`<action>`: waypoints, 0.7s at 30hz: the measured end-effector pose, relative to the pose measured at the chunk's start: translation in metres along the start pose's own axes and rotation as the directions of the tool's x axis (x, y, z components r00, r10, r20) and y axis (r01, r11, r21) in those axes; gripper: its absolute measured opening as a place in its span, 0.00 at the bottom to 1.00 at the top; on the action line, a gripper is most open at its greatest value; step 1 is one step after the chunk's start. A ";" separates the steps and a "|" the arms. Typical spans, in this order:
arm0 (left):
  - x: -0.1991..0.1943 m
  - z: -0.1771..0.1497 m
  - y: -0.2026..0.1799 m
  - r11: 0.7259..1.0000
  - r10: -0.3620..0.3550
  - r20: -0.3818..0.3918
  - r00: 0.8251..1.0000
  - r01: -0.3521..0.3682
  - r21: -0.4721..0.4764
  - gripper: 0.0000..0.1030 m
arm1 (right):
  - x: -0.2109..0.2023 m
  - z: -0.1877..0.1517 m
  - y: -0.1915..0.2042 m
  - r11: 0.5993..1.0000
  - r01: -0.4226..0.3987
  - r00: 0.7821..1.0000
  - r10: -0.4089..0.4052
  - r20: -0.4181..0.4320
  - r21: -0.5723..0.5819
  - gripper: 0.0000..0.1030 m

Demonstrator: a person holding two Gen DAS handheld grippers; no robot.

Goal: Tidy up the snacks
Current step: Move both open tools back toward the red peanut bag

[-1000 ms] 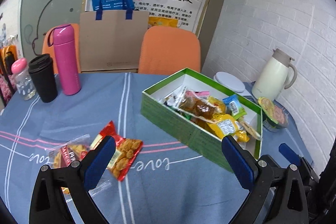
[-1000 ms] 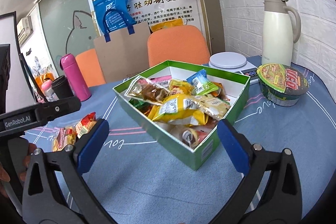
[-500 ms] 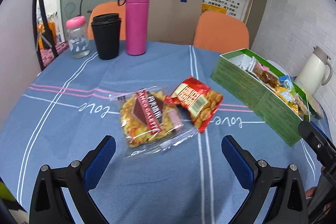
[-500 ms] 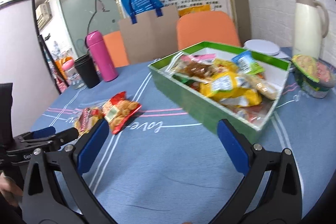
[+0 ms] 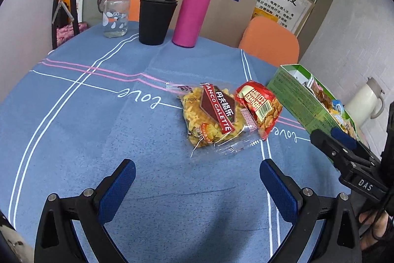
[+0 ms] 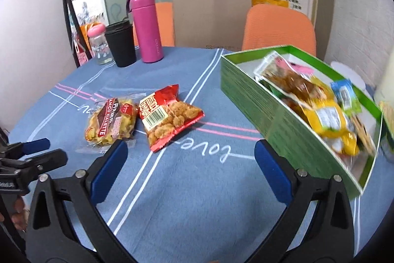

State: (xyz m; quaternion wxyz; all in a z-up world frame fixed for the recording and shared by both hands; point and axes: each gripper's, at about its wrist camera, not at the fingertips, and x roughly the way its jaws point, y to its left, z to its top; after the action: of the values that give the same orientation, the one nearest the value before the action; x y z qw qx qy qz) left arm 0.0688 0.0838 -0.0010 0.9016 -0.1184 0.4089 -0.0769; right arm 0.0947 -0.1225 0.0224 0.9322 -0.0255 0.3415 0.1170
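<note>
My left tool [image 5: 197, 185] hangs spread wide over the blue-clothed surface [image 5: 73, 130], nothing between its pads, and the clear galette packet [image 5: 213, 116] lies flat just ahead of it, slightly right of centre. The packet shows yellow biscuits under a dark brown and red label, its sealed edge crinkled. Touching its right side lies the red snack bag [image 5: 261, 107], printed with fried golden pieces and a barcode. My right tool [image 6: 190, 164] is spread open too and holds nothing; the red snack bag [image 6: 167, 115] sits ahead and left of its centre, with the galette packet [image 6: 112, 123] close by its left pad. The green box [image 6: 266, 105], piled with mixed wrapped snacks, stands to the right, apart from both loose packets.
</note>
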 end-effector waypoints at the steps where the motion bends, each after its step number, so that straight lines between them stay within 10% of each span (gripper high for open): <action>1: 0.001 0.000 0.001 1.000 -0.003 -0.001 1.000 0.003 0.001 1.00 | 0.004 0.003 0.003 1.000 0.004 1.000 -0.004 -0.003 -0.022 0.99; 19: 0.025 0.010 0.015 1.000 0.021 -0.053 0.998 -0.020 0.019 0.99 | 0.084 0.026 0.028 0.975 -0.164 0.982 0.146 -0.122 -0.151 0.99; 21: 0.026 0.010 0.016 1.000 0.023 -0.059 0.998 -0.022 0.016 0.99 | 0.085 0.029 0.027 0.977 -0.163 0.981 0.146 -0.125 -0.139 0.79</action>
State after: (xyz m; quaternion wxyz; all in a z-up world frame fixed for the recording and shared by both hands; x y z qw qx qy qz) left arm 0.0941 0.0944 -0.0180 0.8908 -0.1047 0.4360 -0.0733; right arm 0.1691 -0.0752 -0.0091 0.8947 -0.0749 0.3856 0.2127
